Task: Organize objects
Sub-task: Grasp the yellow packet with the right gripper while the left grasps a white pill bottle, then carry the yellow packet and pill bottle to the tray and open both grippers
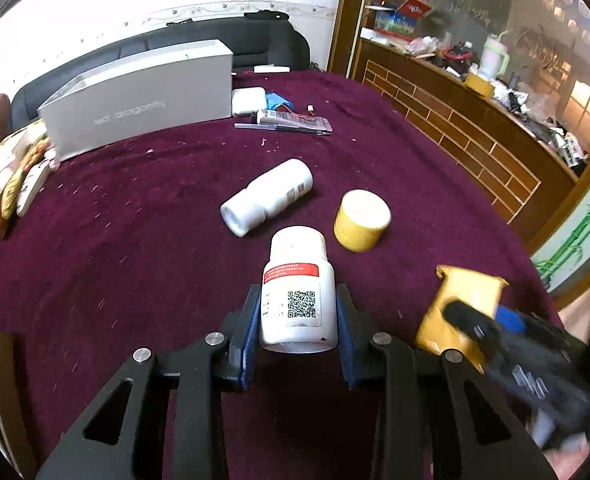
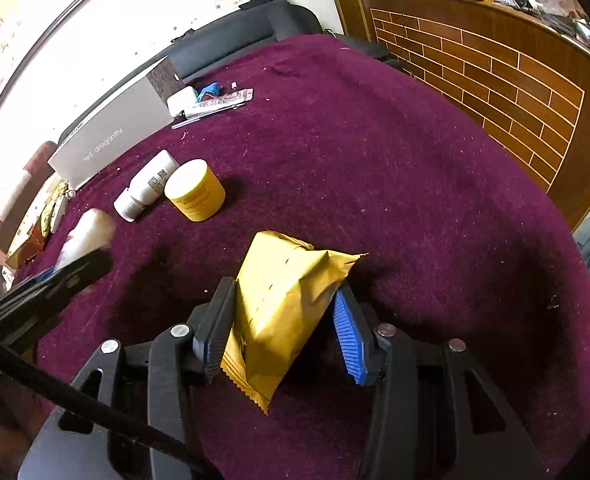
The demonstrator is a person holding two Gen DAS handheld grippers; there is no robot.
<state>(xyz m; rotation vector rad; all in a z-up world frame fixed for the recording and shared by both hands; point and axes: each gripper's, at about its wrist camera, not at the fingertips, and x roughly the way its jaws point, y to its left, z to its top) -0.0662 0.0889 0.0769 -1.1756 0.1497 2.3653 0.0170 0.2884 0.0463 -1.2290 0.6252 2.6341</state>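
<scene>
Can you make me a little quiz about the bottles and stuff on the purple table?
1. True or false: the left gripper holds a white bottle with a red stripe.
2. What does the right gripper hold? A) a gold packet B) a yellow jar C) a pen
3. Fill in: the other white bottle on the purple cloth is lying on its ____, left of the yellow jar.

Key:
1. True, its fingers press both sides of the bottle.
2. A, the gold packet sits between its fingers.
3. Side.
</scene>
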